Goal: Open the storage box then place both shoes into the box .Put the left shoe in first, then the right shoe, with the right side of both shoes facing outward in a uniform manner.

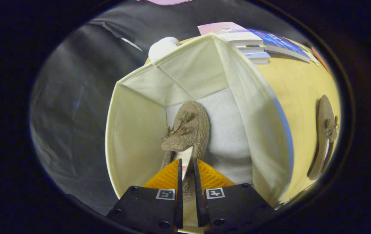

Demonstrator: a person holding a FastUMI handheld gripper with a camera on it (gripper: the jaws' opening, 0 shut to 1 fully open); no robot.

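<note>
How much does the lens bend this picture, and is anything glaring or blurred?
Gripper view: strong fisheye bowing of the storage box walls and the table; the gripped shoe is fairly sharp, the second shoe stretched near the rim; even light, no harsh glare.

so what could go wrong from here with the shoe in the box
The claw is shut on the shoe by a thin edge at its heel, so the shoe could slip or twist and land facing the wrong way. It hangs close to the left wall of the box and may catch on it. The second shoe lies on the table outside.
</note>
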